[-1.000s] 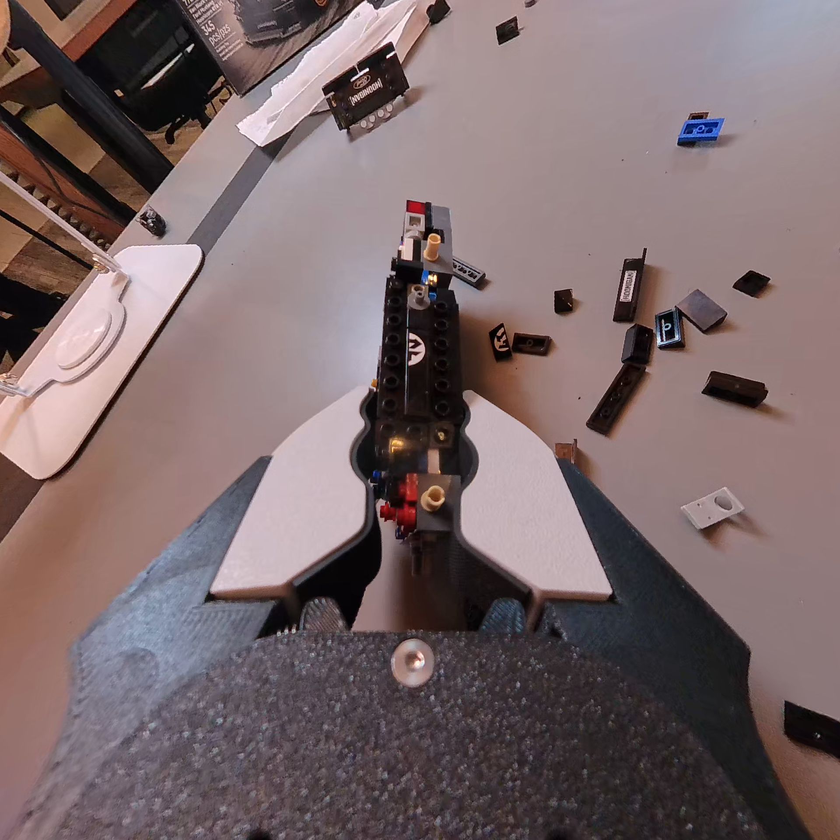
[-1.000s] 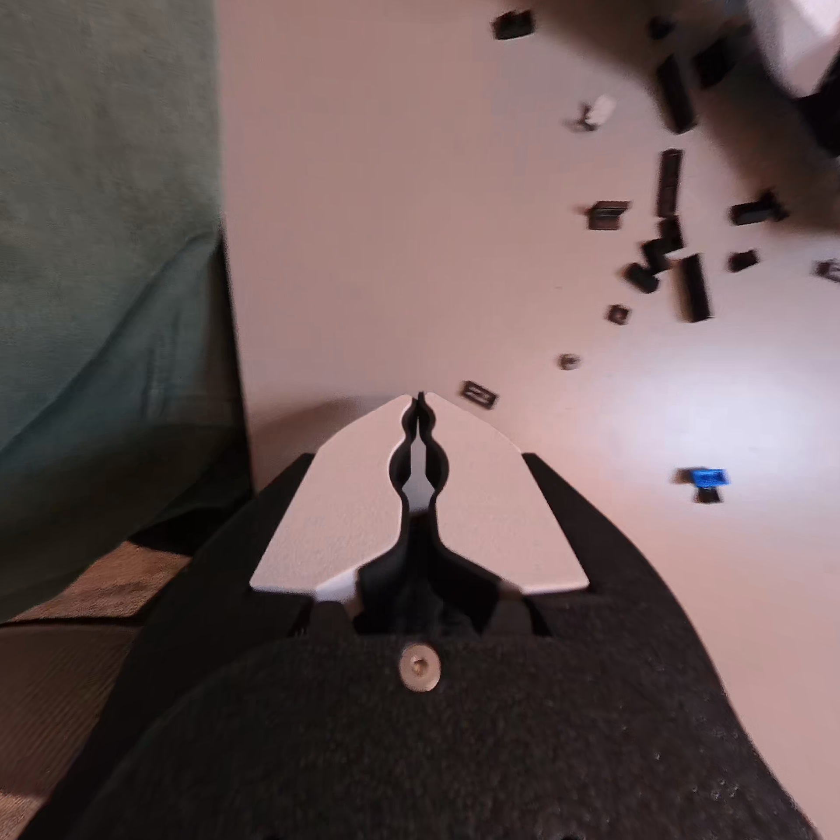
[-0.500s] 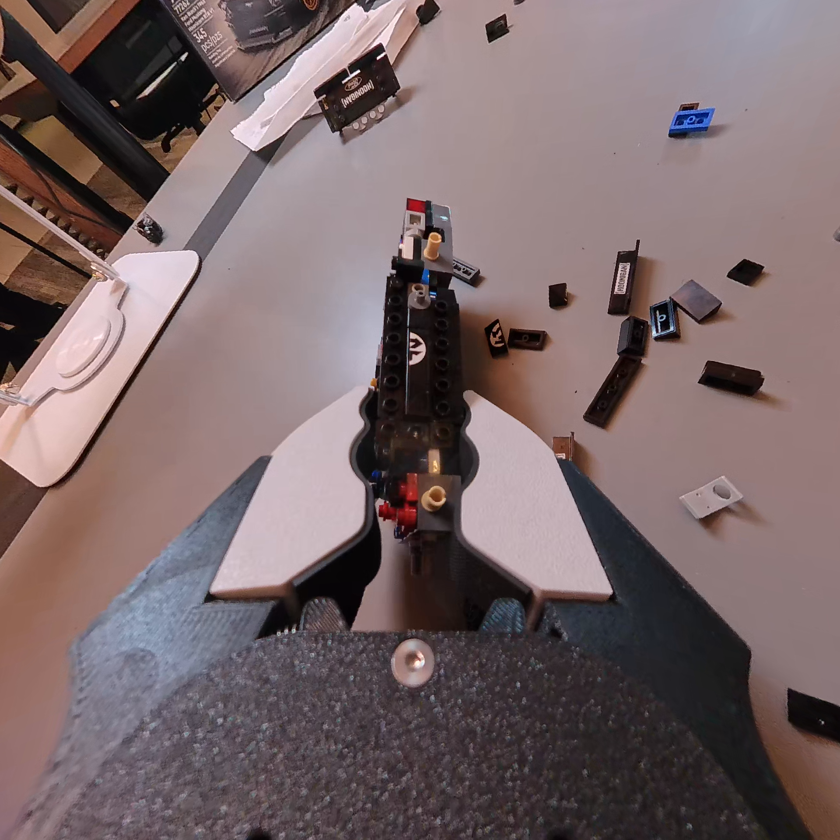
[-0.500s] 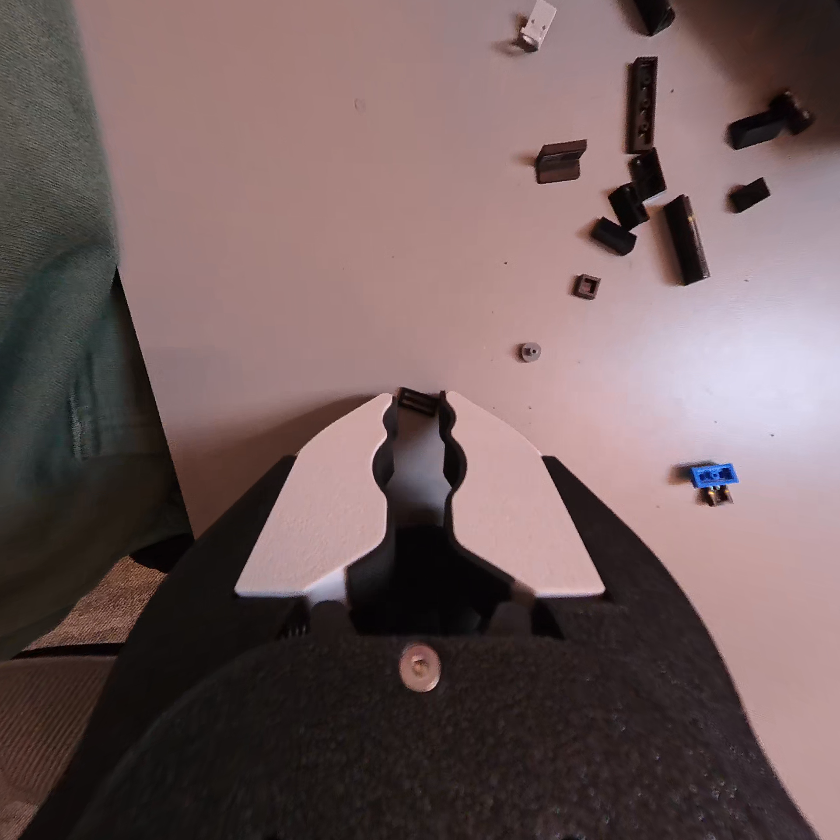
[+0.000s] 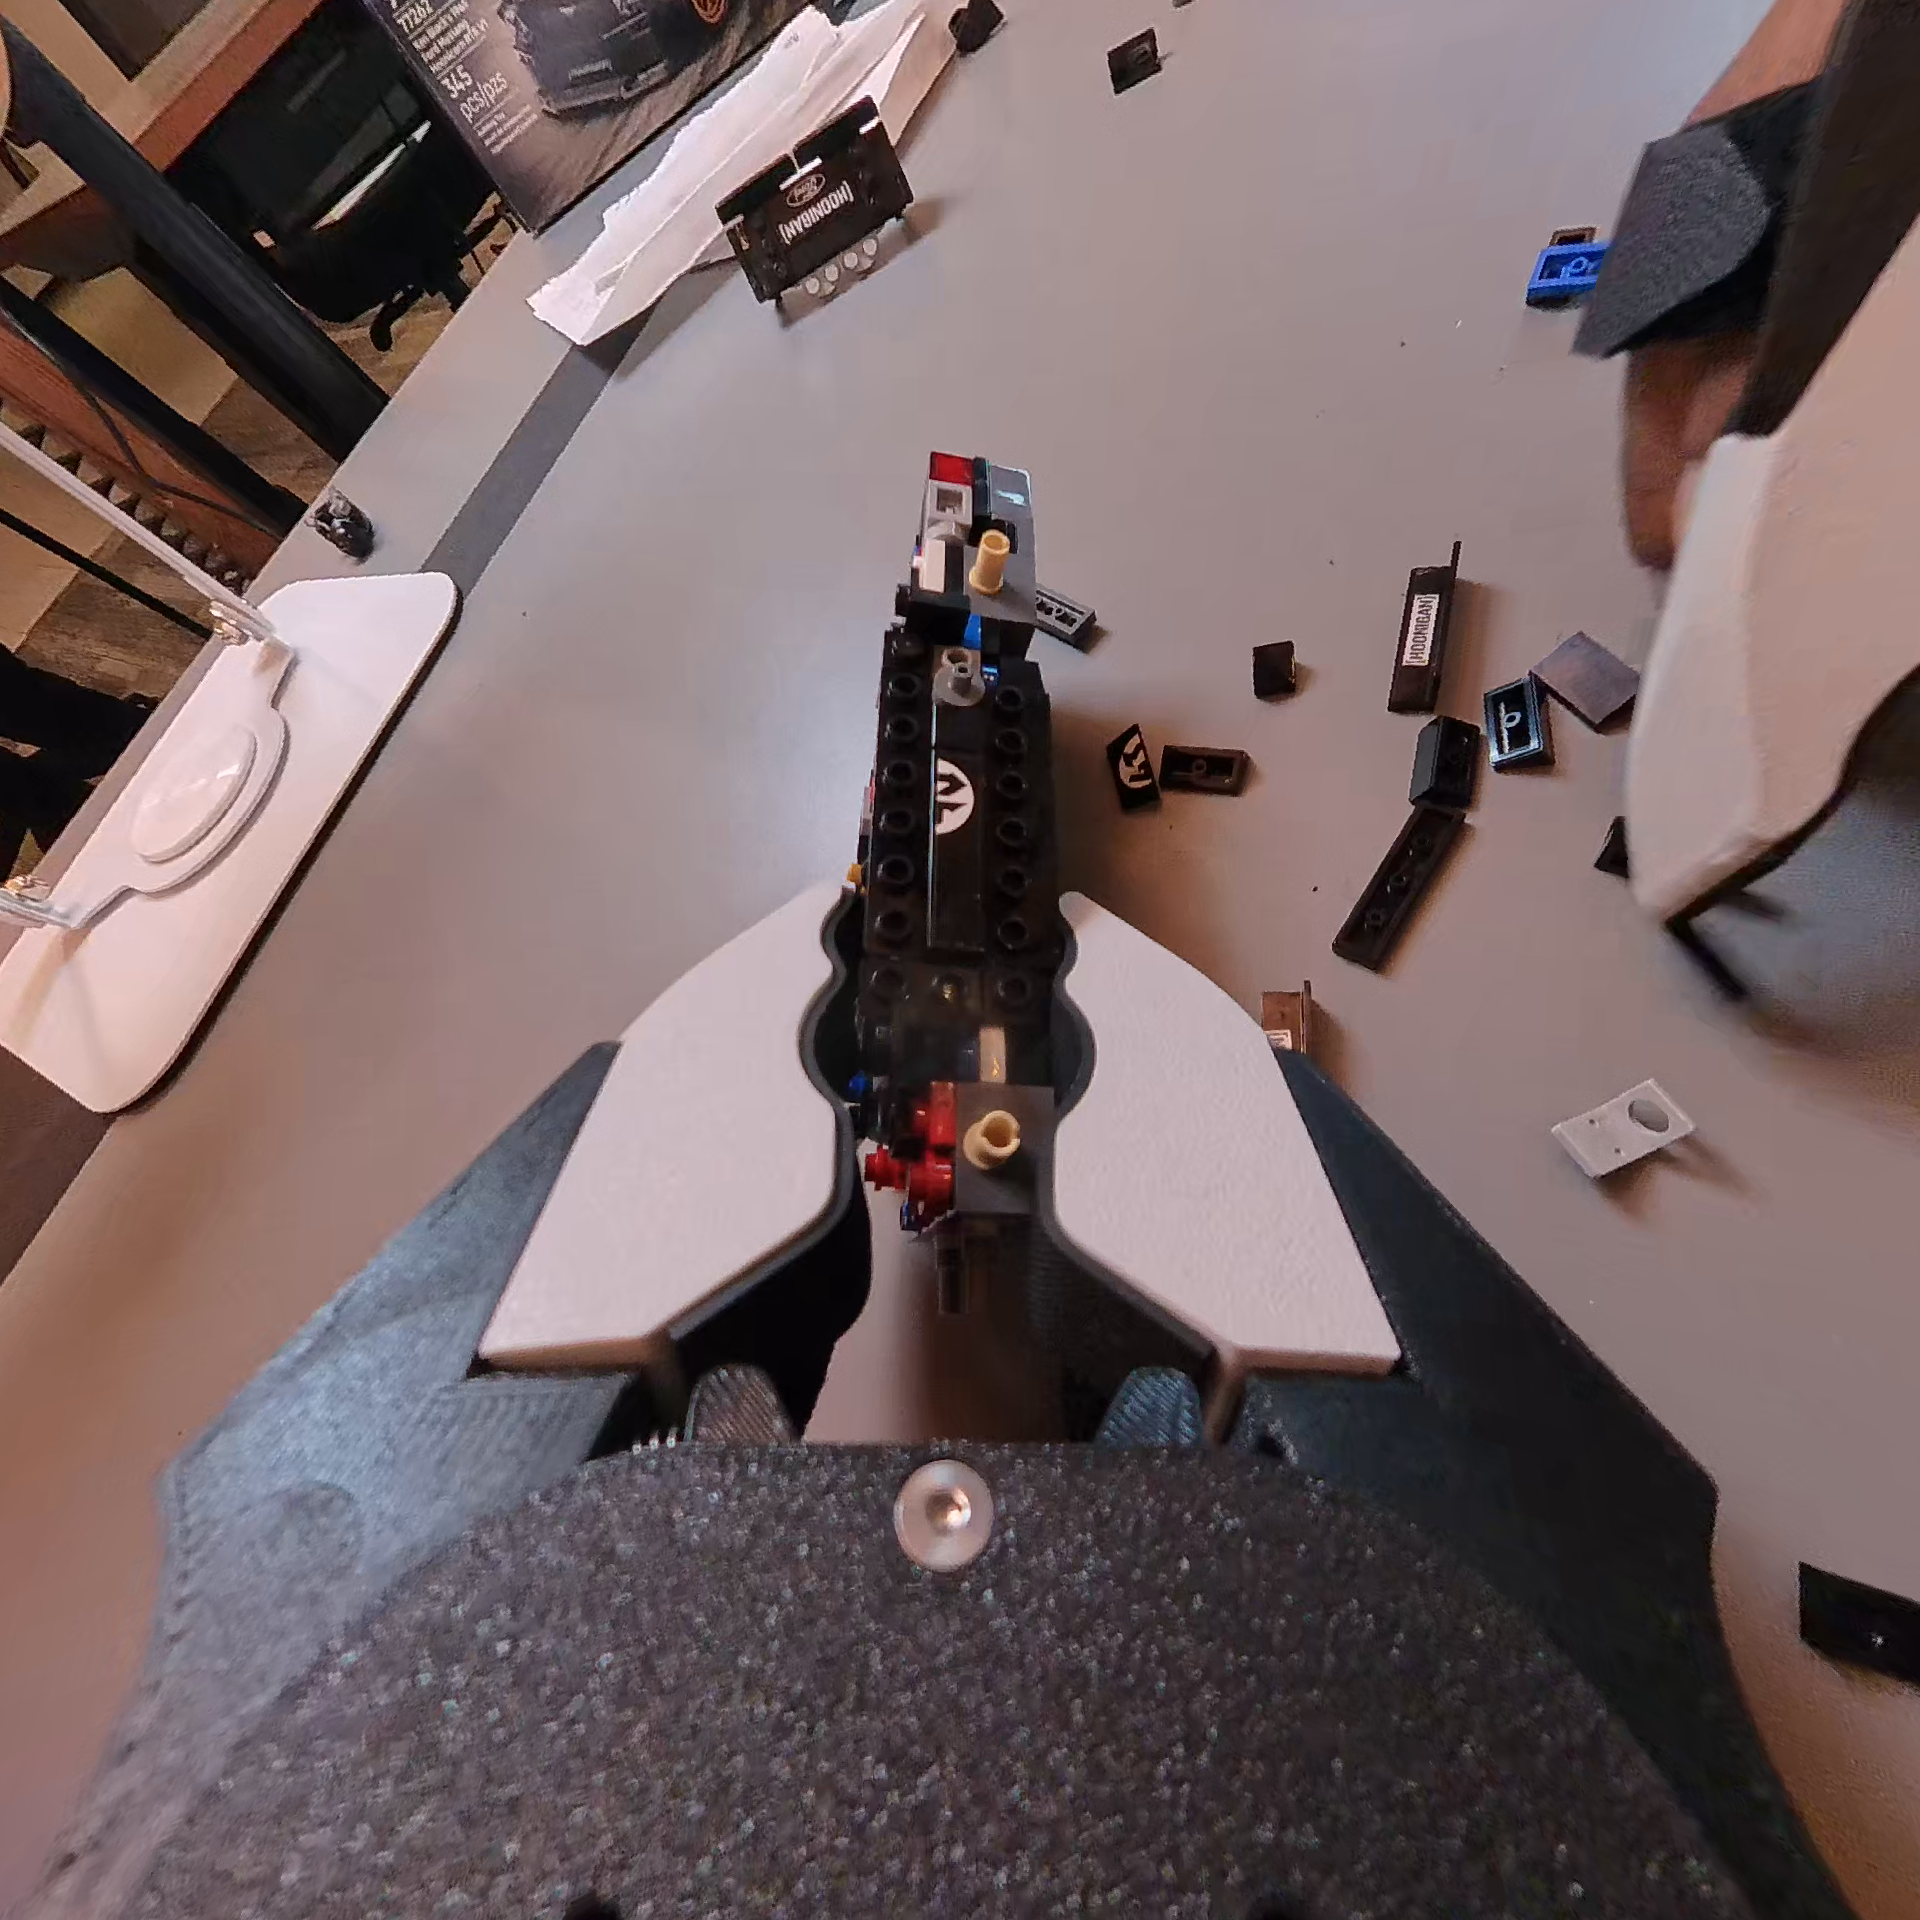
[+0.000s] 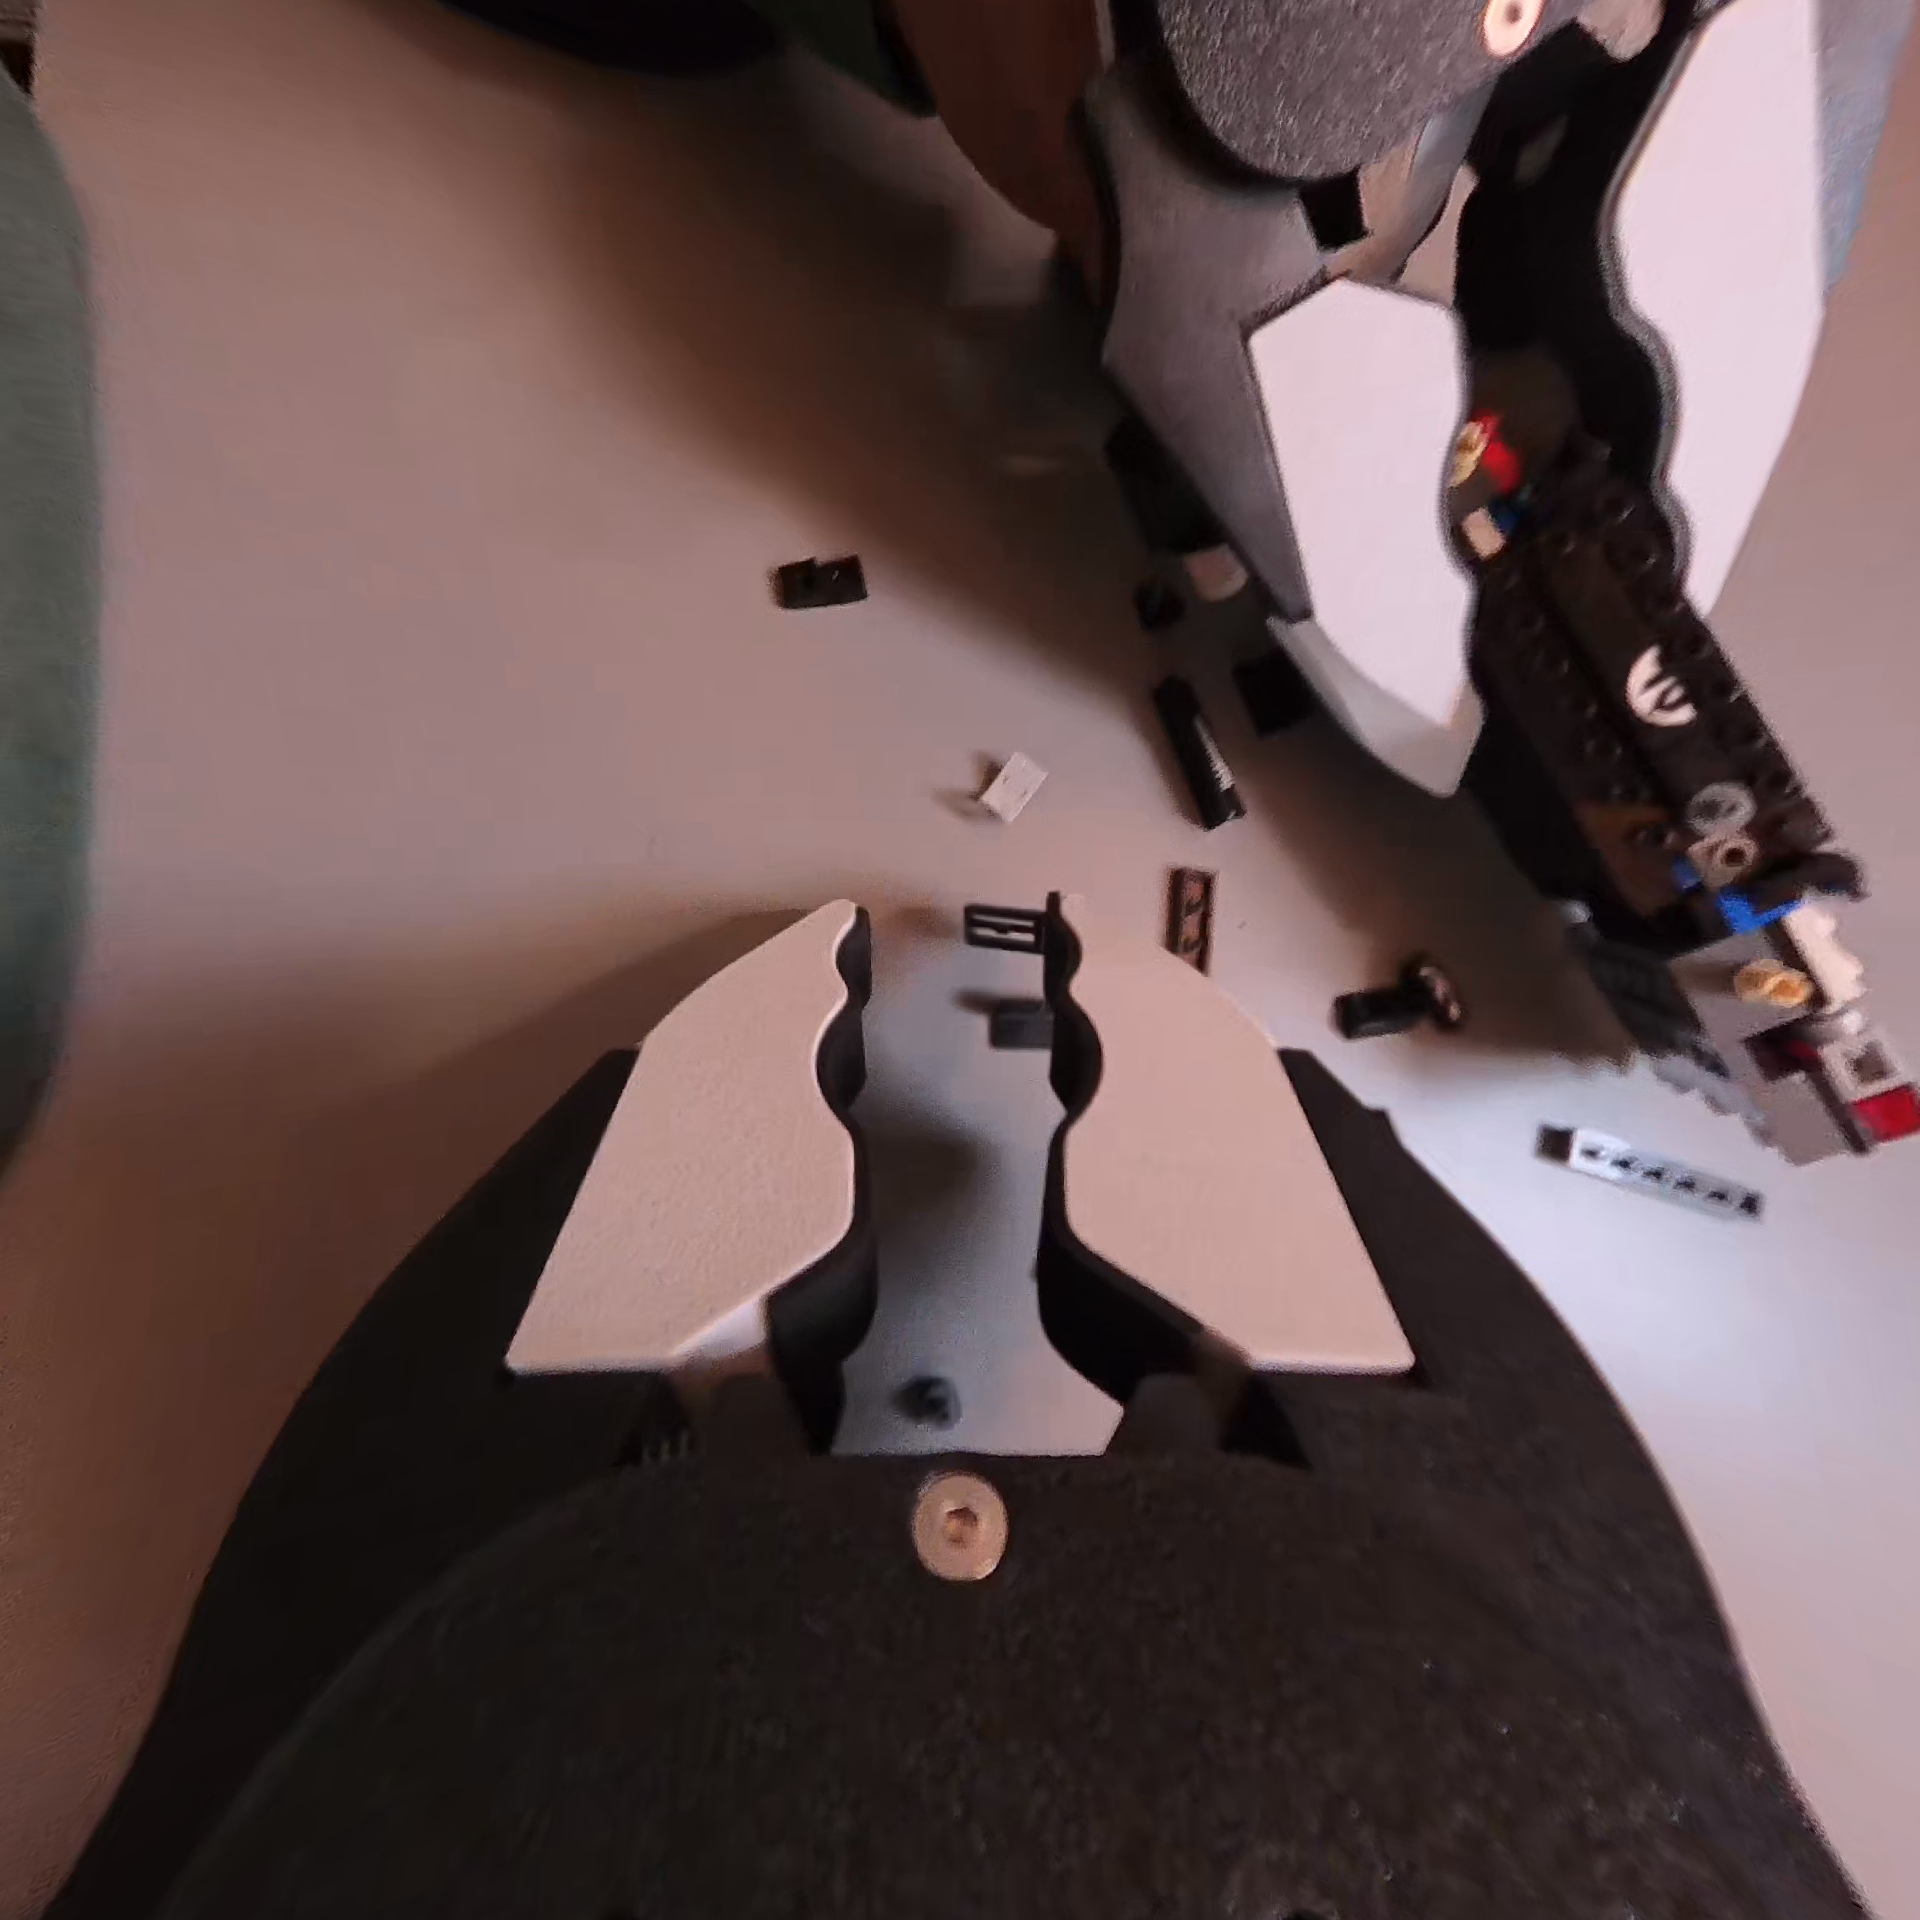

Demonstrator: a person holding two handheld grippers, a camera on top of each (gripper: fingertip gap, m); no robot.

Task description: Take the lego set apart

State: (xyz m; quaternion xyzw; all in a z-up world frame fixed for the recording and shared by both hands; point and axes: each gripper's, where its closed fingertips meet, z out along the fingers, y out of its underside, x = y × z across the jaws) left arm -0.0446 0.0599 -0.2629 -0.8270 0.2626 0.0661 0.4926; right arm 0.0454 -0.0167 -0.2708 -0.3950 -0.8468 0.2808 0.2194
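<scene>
The left gripper (image 5: 951, 940) is clamping the long black lego chassis (image 5: 961, 800) between its two white fingers (image 5: 717, 1122), the fingers closed partway onto the sides of the build near its rear end, where a red cluster and a tan pin are sitting inside the grip. The chassis is pointing forward from the fingertips, its far grey and red end reaching out over the grey counter (image 5: 644, 727); whether that end is touching the counter I cannot tell. The right gripper (image 6: 956, 920) is standing spread, a clear gap between its fingers, and a small black grille piece (image 6: 1003, 925) is sitting at the tip of its right finger, though whether it is stuck to that finger or lying on the counter below is unclear. Loose black tiles (image 5: 1397, 888), a blue plate (image 5: 1564, 275) and a light grey bracket (image 5: 1621, 1127) are lying scattered on the counter to the right of the chassis. Compared with half a second ago, the right gripper is standing much wider, where it had been pinching the grille piece at its tips, and it is now showing at the right edge of the left wrist view as a blurred white finger (image 5: 1756, 665) above the tiles, where none was showing before. The left gripper is keeping the same hold on the chassis, and the right wrist view is now showing that chassis (image 6: 1621, 665) and its holder close by at upper right.
</scene>
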